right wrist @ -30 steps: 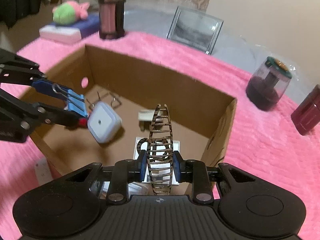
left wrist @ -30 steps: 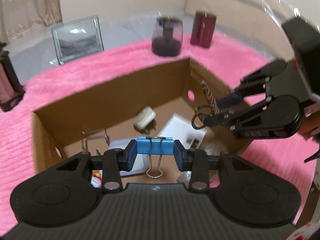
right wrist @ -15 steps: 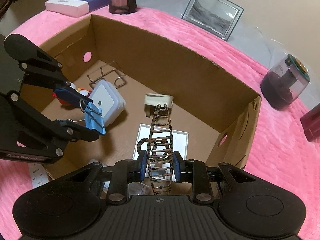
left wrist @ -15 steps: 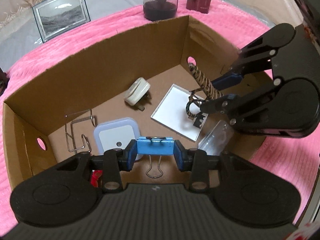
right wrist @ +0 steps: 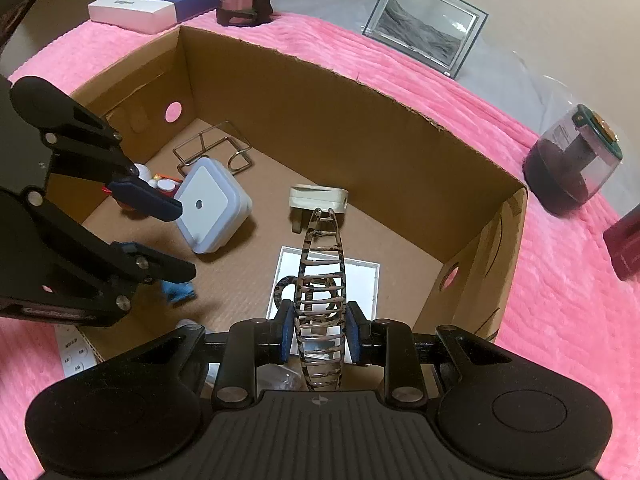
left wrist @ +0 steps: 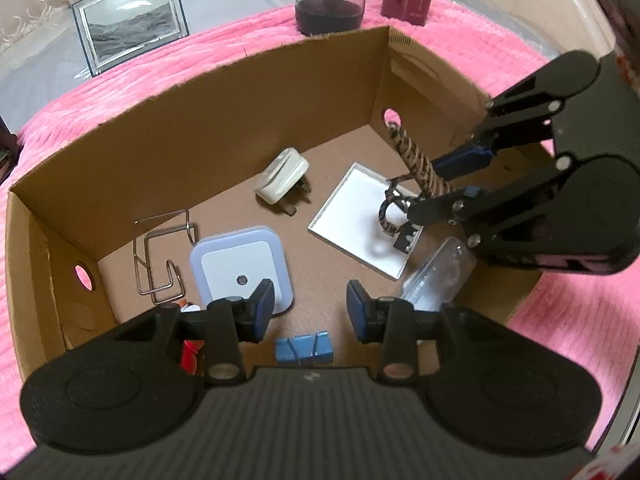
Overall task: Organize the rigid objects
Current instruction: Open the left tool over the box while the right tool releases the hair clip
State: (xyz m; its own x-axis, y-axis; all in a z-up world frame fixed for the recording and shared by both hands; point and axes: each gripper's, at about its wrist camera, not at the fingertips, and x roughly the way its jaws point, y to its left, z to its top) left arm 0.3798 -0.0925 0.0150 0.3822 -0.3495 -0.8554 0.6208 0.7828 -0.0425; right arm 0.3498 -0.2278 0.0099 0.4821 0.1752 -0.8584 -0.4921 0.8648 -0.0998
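Now the left gripper (left wrist: 310,306) stands with jaws spread and nothing between them; the blue binder clip (left wrist: 304,350) it pinched half a second ago lies on the floor of the cardboard box (left wrist: 240,92), near its front wall. That item seems stowed. Over the box, the right gripper (right wrist: 319,330) pinches the tortoiseshell hair claw (right wrist: 320,300), likely next.
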